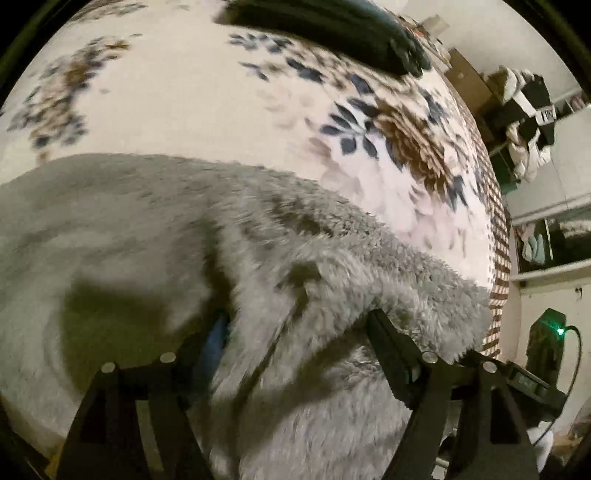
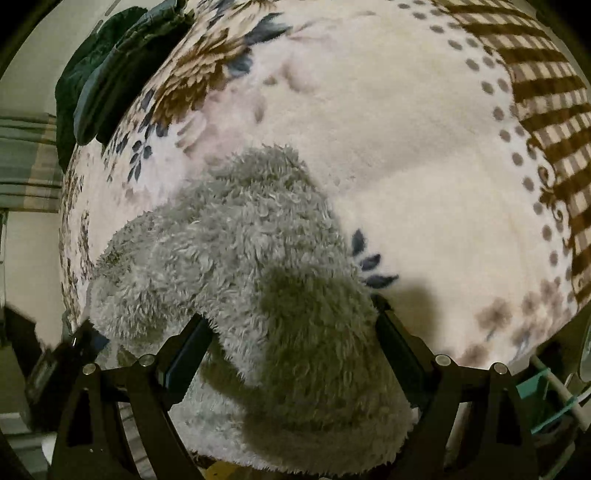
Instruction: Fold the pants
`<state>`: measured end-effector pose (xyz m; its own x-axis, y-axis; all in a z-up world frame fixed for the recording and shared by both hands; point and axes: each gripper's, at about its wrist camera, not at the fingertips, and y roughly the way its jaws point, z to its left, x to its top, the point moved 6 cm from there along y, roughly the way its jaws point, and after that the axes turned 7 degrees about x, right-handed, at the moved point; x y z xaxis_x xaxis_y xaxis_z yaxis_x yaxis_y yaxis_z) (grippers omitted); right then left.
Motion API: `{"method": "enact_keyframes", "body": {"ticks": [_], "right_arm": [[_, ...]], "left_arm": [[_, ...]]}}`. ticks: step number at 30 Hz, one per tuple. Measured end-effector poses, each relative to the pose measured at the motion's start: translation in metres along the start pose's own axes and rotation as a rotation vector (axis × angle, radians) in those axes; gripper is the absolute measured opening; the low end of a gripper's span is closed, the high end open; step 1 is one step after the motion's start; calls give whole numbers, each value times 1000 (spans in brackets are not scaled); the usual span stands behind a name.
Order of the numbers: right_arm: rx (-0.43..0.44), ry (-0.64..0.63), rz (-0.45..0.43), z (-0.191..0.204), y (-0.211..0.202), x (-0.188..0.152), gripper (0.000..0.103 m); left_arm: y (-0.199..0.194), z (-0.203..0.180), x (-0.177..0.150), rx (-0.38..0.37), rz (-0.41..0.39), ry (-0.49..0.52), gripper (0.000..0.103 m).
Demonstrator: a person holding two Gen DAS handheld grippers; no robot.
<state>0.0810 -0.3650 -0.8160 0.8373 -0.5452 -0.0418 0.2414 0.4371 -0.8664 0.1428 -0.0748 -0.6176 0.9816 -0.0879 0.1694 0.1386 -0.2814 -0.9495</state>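
Grey fluffy fleece pants lie on a bed covered by a cream floral blanket. In the left wrist view my left gripper has its jaws wide apart, with bunched pants fabric lying between and over the fingers; the left finger is mostly buried. In the right wrist view the pants spread forward from my right gripper. Its jaws are also wide apart, with a thick fold of fleece filling the gap between them.
Dark folded clothes lie at the far side of the bed; they also show in the right wrist view. The blanket has a brown checked border. Shelves with clutter stand beyond the bed edge.
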Motion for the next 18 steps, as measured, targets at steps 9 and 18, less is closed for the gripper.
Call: {"method": "enact_keyframes", "body": {"ticks": [9,18], "right_arm": [[-37,-18,20,-1,13,5,92],[2,0,21,4,19,11,92]], "left_arm": [[-6,44,-7,4,-9,-65,17],[-11,43,-10,-180,35,-208,52]]}}
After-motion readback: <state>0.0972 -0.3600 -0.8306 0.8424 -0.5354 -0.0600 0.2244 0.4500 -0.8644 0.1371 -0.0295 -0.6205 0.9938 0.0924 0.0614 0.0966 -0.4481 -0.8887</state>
